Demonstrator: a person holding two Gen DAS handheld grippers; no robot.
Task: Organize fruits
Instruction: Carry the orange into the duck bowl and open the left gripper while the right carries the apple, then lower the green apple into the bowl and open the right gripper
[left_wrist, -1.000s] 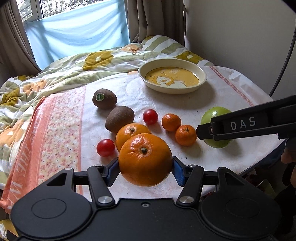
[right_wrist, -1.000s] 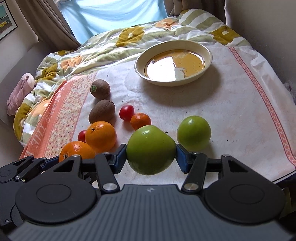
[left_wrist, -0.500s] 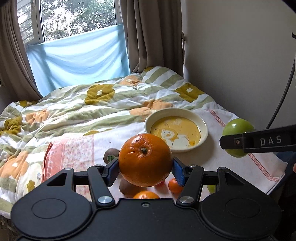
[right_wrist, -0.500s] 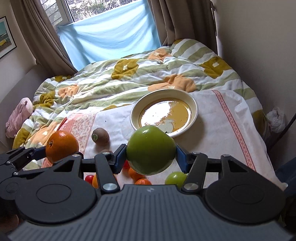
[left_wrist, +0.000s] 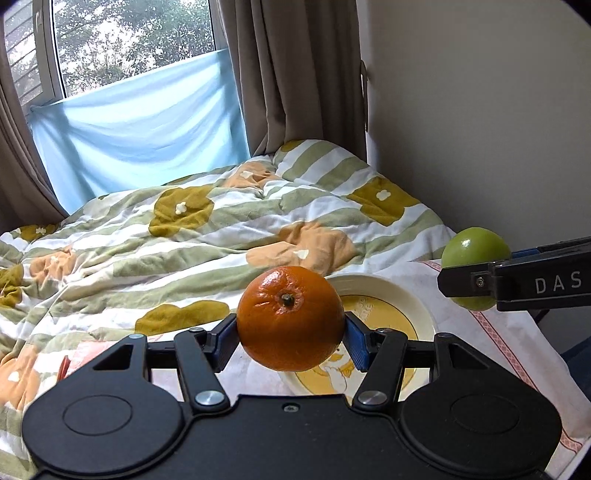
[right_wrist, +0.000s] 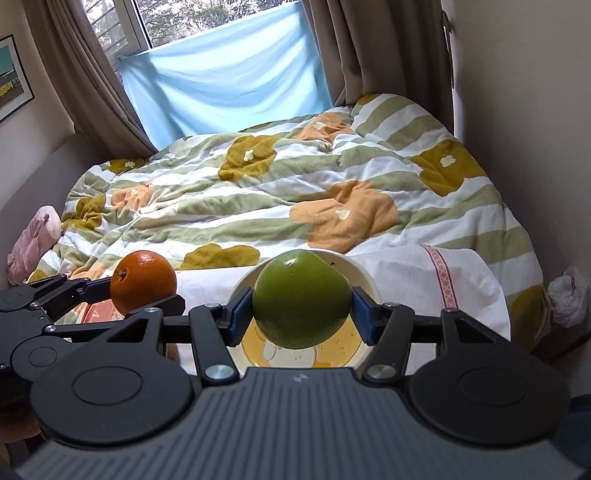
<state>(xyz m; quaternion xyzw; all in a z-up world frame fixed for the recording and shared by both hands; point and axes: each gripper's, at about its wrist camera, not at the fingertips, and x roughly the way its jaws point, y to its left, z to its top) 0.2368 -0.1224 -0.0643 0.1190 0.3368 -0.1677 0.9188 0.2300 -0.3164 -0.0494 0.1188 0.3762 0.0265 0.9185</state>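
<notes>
Left wrist view: left gripper (left_wrist: 291, 334) clamped on an orange (left_wrist: 290, 317), blue fingers (left_wrist: 355, 341) pressing its two sides, stem end facing the camera. Held in the air above the near edge of a bowl (left_wrist: 413, 302), cream rim with a yellow cartoon print inside. Bowl sitting on a white cloth (left_wrist: 491, 343) with a pink patterned stripe. At the right edge, right gripper (left_wrist: 476, 280) seen side-on, black arm lettered "DAS", gripping a green apple (left_wrist: 474, 247) higher than the bowl and to its right. Behind, a bed with a striped quilt (left_wrist: 207, 236) in green, white, mustard and peach; beyond that a blue sheet (left_wrist: 140, 136) across the lower window, brown curtains either side.

Right wrist view: right gripper (right_wrist: 301, 310) clamped on the apple (right_wrist: 301, 299), blue fingers (right_wrist: 364, 315) tight against both sides, fruit hanging directly over the bowl (right_wrist: 369, 280) and hiding most of it. To the left, left gripper (right_wrist: 147, 291) with the orange (right_wrist: 143, 280), level with the apple, over the cloth's edge beside the bowl. Pink soft item (right_wrist: 33, 240) at the quilt's left edge; white bag (right_wrist: 567, 295) low on the right by the wall.
</notes>
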